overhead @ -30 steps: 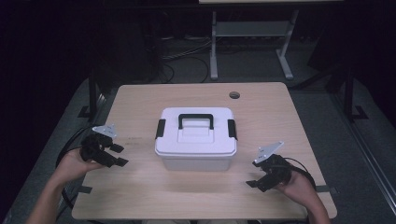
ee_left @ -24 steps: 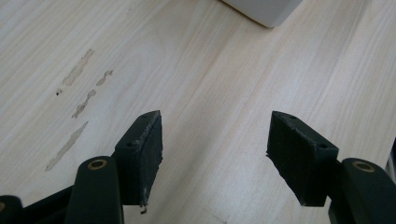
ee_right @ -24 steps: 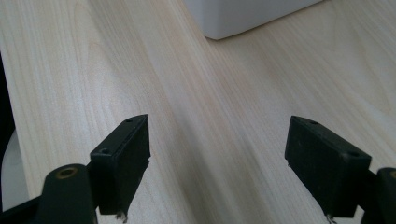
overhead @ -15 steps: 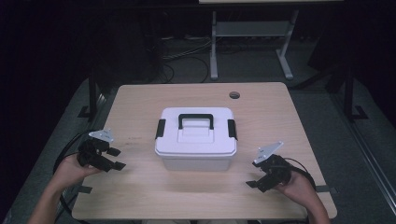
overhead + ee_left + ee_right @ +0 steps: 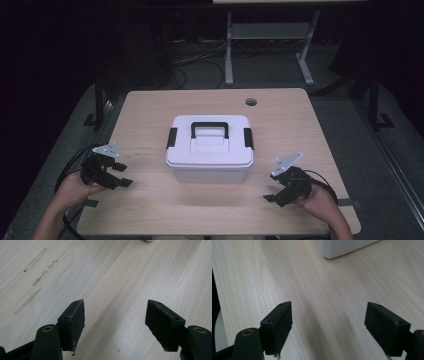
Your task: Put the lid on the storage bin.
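A white storage box (image 5: 210, 148) with a black handle (image 5: 210, 129) and black side latches sits shut in the middle of the desk (image 5: 150, 210), nearer the front edge than the back. Left gripper (image 5: 120, 175) hovers by the left edge, jaws just been opening, wide apart over bare wood with nothing between them. Right gripper (image 5: 268, 194) sits near the front right corner, jaws spread too, empty. Both stand apart from the box; whether the latches are locked is hard to tell.
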`<action>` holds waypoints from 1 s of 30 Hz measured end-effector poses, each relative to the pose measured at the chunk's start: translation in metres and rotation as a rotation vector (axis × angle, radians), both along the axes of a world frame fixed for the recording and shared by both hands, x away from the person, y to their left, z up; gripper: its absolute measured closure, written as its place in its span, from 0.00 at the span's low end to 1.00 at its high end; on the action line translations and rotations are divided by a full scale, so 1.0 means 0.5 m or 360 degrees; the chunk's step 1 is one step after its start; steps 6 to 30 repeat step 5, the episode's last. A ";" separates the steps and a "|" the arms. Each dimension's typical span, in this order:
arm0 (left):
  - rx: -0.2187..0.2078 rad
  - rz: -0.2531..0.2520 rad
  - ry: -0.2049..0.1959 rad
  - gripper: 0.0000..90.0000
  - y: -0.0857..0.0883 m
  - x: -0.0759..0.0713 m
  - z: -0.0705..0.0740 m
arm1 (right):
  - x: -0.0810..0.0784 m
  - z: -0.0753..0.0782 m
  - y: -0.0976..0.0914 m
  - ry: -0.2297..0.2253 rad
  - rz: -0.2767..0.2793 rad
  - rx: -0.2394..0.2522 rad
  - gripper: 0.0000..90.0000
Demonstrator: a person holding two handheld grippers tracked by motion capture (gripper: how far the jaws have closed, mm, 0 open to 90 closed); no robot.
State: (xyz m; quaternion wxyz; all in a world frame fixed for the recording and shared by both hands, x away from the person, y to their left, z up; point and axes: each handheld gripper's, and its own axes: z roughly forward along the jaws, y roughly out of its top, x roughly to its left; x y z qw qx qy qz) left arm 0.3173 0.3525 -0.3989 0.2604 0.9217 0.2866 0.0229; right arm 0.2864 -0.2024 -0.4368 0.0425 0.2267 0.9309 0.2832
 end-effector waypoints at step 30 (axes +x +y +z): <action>0.0005 -0.0005 0.0008 0.31 0.001 -0.003 -0.004 | 0.000 0.000 -0.001 -0.0008 -0.0001 0.0007 0.24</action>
